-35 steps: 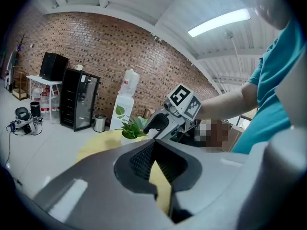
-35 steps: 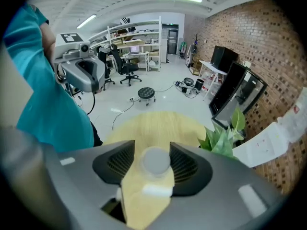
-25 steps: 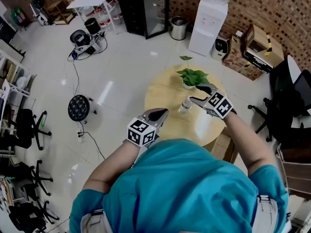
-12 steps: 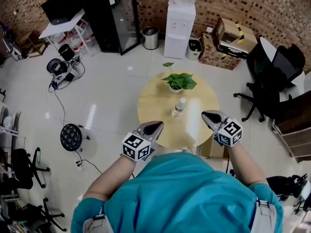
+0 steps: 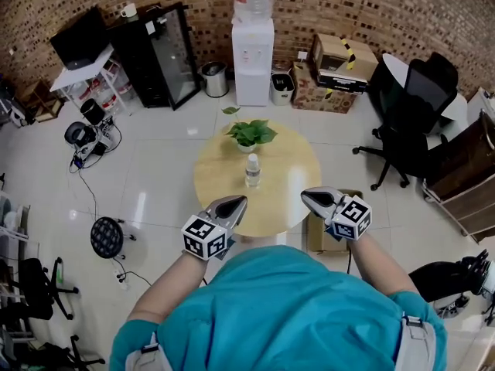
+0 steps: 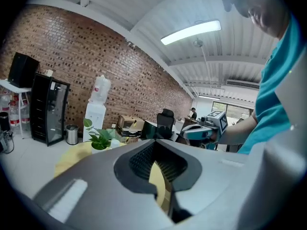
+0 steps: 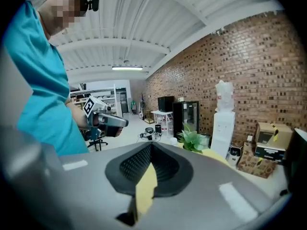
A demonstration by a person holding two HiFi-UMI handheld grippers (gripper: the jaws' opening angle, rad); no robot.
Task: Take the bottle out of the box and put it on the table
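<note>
**Bottle stands on the round tabletop, both grippers clenched and empty**

The bottle [image 5: 252, 170] stands upright near the middle of the round wooden tabletop [image 5: 220, 184], in the centre of the head view. It is free, and no gripper touches it. Just behind it, toward the top of the frame, a small green plant [image 5: 249, 133] stands on the same tabletop.

The left gripper [image 5: 238, 201] is in the lower middle of the frame, over the near edge of the tabletop. It points toward the bottle but is well apart from it. Its jaws are pressed together at the tips and nothing is between them. In the left gripper view only the yellow tabletop shows through the hollow behind the tips.

The right gripper [image 5: 307, 195] is to the right of it, at the lower right edge of the tabletop. Its jaws are also clenched, with nothing held. Below this gripper, on the floor [image 5: 155, 176] just beside the tabletop, a cardboard box [image 5: 315, 234] shows partly.

At the top of the frame, against the brick wall [image 5: 387, 6], stands a white water dispenser [image 5: 253, 45]. A black cabinet [image 5: 158, 52] with a glass door is to its left and some stacked cartons [image 5: 334, 68] are to its right. A black office chair [image 5: 410, 103] is in the upper right.
</note>
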